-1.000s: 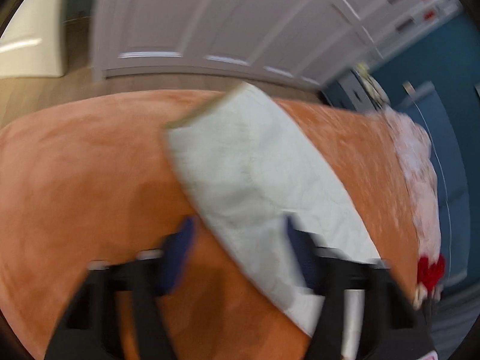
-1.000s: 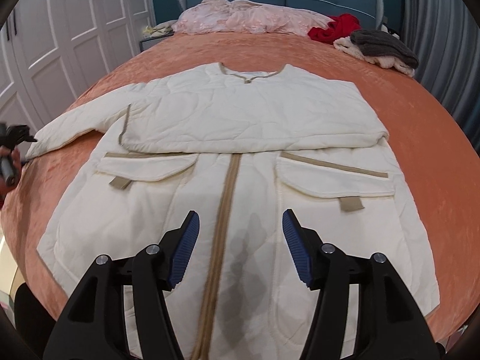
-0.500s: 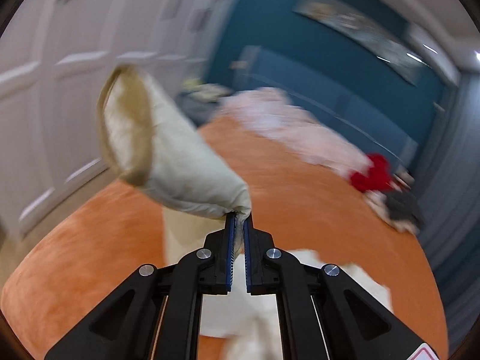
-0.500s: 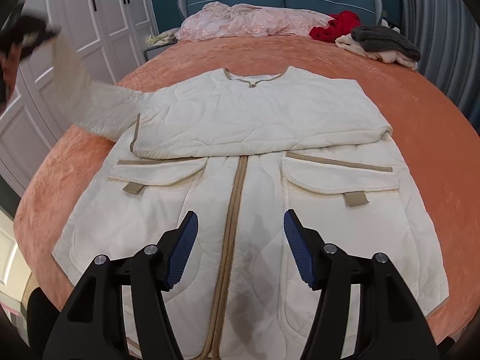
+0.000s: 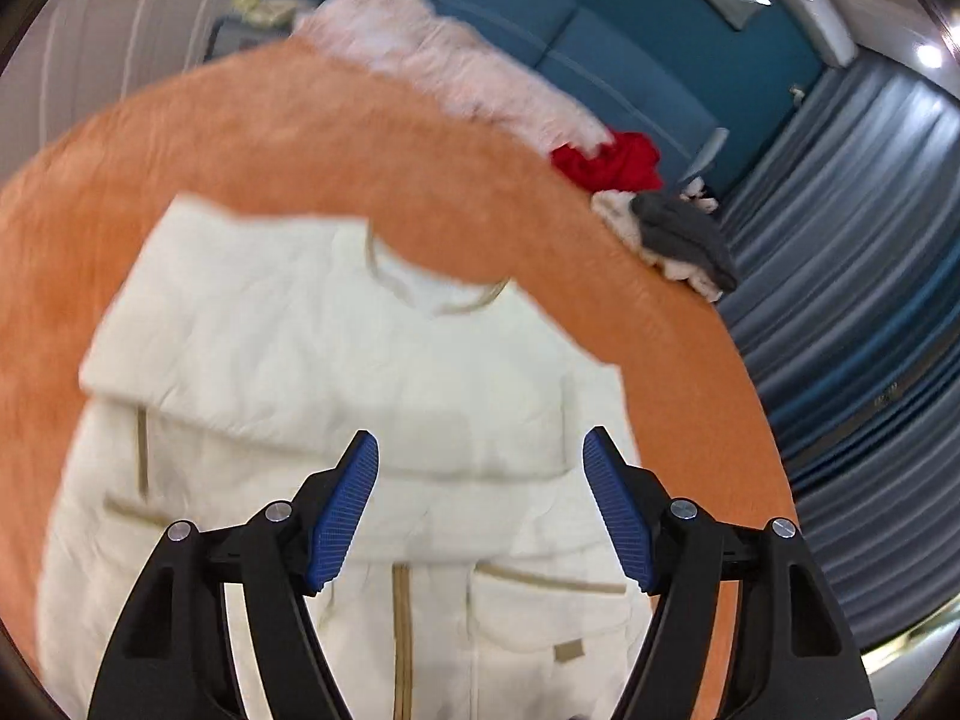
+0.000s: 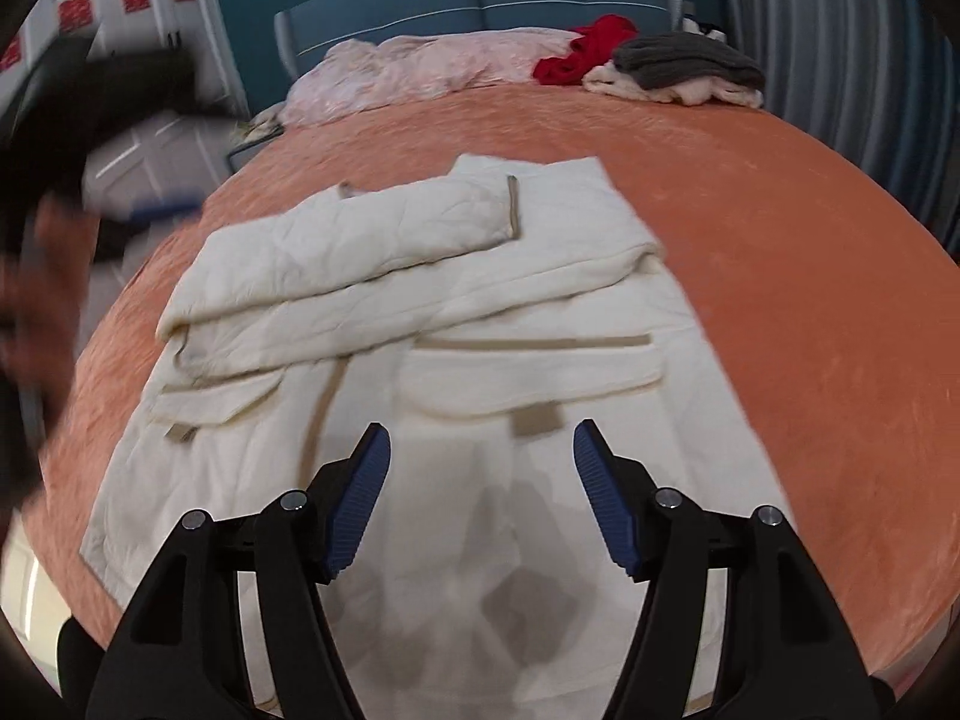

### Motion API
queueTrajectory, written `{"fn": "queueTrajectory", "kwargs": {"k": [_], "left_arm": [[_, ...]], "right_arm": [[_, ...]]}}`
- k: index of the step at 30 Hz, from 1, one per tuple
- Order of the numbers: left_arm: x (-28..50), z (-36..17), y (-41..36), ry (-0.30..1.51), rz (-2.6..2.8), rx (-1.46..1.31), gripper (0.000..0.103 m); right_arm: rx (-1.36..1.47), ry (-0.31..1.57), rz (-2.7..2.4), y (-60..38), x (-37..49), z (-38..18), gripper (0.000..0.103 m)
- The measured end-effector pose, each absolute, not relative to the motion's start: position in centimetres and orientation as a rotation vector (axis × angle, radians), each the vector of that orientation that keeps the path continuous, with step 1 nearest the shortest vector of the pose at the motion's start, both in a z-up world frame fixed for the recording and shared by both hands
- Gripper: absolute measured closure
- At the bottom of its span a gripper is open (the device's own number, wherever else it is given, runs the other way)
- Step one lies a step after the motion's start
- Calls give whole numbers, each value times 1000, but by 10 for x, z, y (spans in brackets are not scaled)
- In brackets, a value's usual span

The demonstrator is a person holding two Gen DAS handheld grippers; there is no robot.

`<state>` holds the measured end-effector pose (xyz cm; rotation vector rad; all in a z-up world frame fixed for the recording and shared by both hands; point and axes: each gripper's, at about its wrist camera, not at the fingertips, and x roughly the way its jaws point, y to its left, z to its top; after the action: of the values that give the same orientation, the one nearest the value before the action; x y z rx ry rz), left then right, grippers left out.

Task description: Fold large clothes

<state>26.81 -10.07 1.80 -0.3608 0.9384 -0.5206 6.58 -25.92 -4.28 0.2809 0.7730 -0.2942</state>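
Both wrist views above the coat (image 5: 336, 396) (image 6: 456, 312), facing the headboard (image 6: 480, 6).

Home bedroom: orange-covered bed (image 6: 750, 192), blue headboard (image 6: 480, 6), white wardrobe doors (image 6: 138, 0).

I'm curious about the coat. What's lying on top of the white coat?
Both sleeves are folded across the chest of the white coat; the upper sleeve, tan cuff at its end, lies over the other. They cover the collar and upper zipper here. Only the pockets show below.
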Motion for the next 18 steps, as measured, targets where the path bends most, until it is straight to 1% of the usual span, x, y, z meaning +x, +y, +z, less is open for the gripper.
{"fn": "queueTrajectory", "kwargs": {"k": [4,7,10,14,18], "left_arm": [[281,-11,-65,991,-423,-443,35],[304,-33,-14,1031,-315,-598,35],[321,-44,22,1039,-225,-734,35],[349,-73,55,1081,-127,-812,35],[359,-98,73,1096,-100,-941,35]], "right_arm": [[354,744,-296,-289,86,-40,41],[445,727,-281,-315,115,-38,38],[526,723,-269,-339,155,-41,38],[635,746,-261,-363,204,-57,37],[736,776,-265,-377,240,-79,37]]}}
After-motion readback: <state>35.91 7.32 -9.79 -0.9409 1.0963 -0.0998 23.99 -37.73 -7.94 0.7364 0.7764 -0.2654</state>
